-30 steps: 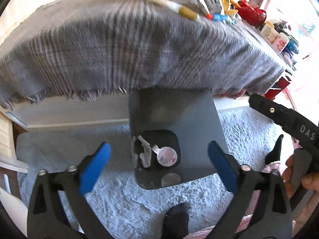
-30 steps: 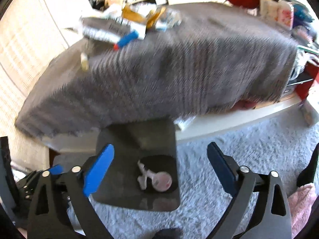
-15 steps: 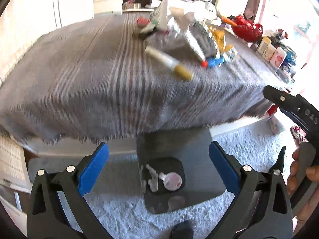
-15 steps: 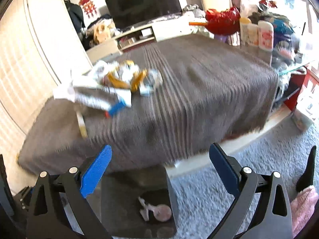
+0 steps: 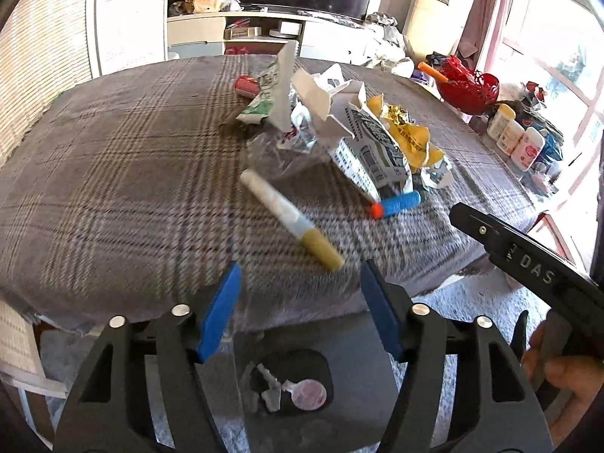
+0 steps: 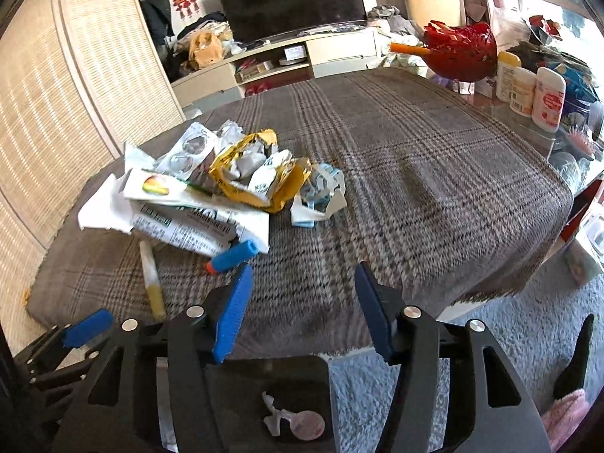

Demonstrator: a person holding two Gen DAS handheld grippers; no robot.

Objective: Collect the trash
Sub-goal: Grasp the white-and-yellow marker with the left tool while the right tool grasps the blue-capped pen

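A pile of crumpled wrappers and torn packets (image 5: 339, 128) (image 6: 211, 185) lies on a table under a grey plaid cloth (image 5: 113, 173) (image 6: 415, 173). A white tube with a yellow cap (image 5: 290, 219) (image 6: 151, 279) and a blue foam dart with an orange tip (image 5: 396, 204) (image 6: 234, 255) lie nearest the front edge. A dark bin (image 5: 313, 385) (image 6: 271, 407) on the floor below holds a pink lid and scraps. My left gripper (image 5: 300, 304) is open and empty just before the tube. My right gripper (image 6: 302, 311) is open and empty over the table's front edge.
A red bowl (image 5: 468, 88) (image 6: 458, 53) and white bottles (image 5: 517, 139) (image 6: 532, 90) stand at the table's right side. A TV unit (image 6: 287, 56) is behind. Shaggy grey carpet (image 6: 490, 339) covers the floor. A woven screen (image 6: 56, 113) stands left.
Both grippers have risen from looking down at the bin to above the table edge, so the tabletop and trash pile now fill the views. Both jaws have narrowed somewhat but remain open.
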